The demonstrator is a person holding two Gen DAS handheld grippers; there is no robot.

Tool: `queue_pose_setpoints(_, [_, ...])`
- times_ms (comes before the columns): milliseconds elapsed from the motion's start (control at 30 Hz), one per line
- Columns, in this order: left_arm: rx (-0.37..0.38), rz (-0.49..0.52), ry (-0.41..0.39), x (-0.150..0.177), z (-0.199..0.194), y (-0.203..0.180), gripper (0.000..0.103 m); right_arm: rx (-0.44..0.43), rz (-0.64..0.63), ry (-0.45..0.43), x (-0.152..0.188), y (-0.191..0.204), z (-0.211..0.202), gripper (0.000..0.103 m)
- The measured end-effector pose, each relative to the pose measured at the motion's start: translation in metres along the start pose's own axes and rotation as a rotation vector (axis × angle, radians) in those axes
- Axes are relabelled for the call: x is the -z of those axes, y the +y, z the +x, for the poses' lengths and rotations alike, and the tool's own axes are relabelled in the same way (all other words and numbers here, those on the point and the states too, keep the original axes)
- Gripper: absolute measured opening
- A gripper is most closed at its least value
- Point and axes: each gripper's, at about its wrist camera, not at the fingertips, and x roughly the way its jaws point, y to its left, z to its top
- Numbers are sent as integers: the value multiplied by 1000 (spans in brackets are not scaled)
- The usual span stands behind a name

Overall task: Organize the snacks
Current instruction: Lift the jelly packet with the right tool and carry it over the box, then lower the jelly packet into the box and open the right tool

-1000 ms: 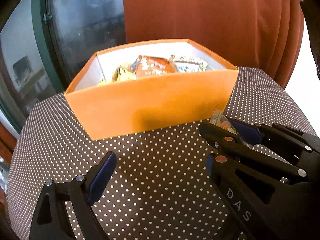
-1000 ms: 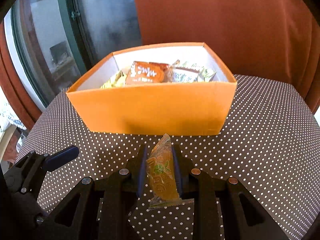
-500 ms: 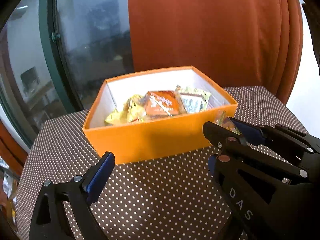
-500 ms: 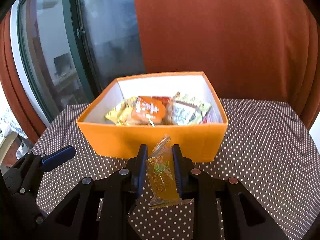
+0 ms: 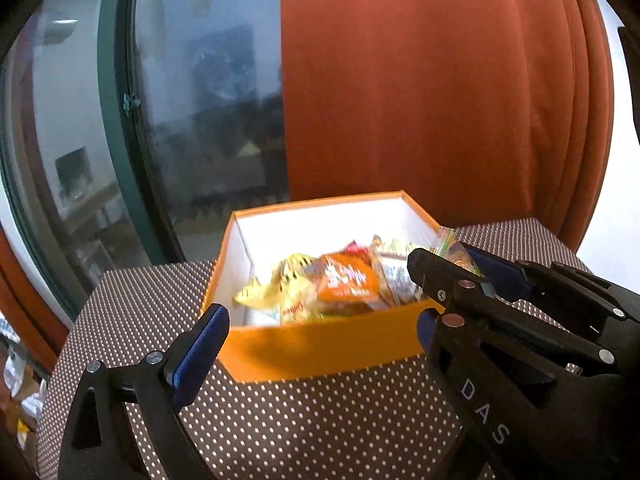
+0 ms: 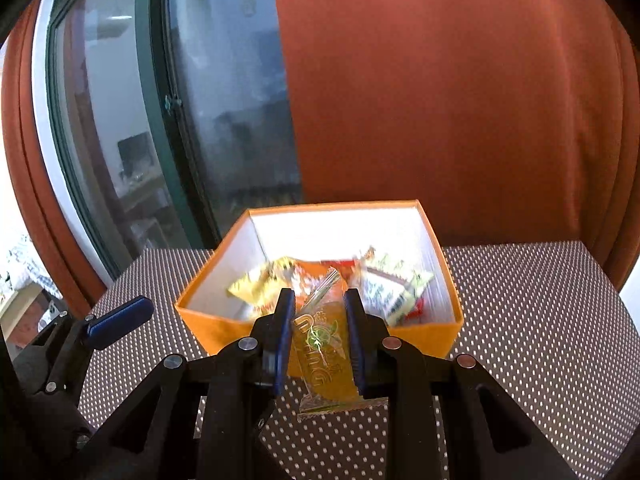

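An orange box (image 5: 320, 348) (image 6: 420, 338) with white inner walls stands on the dotted table and holds several snack packets (image 5: 344, 280) (image 6: 396, 286). My right gripper (image 6: 318, 306) is shut on a clear orange candy packet (image 6: 324, 344) and holds it raised at the box's near rim. It also shows in the left wrist view (image 5: 456, 254), over the box's right side. My left gripper (image 5: 320, 326) is open and empty, raised in front of the box's near wall.
The table wears a brown cloth with white dots (image 5: 300, 420) (image 6: 540, 320). A rust-red curtain (image 5: 420, 80) hangs behind the box. A dark window with a green frame (image 5: 120, 120) is at the back left. Table edges lie near both sides.
Both grippers have risen, so I now look down into the box. The right gripper has carried the candy packet up to the box's near rim. The left gripper stays open.
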Motion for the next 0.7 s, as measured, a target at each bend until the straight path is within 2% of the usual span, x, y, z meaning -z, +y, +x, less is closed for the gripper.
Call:
queue_pose_setpoints(333, [-15,-9,-89,-27,-8,12,96,-12,-1,-88,-29,9,-2,27])
queue_pose_setpoints(433, [-12,-14,-76,-33,-4,17,96,-16,-5,-99,-31,12,2,27])
queue_pose_setpoints(700, [-36,-39,-102,-50,7,34,96,-50,19,-121,-47,18,20,27])
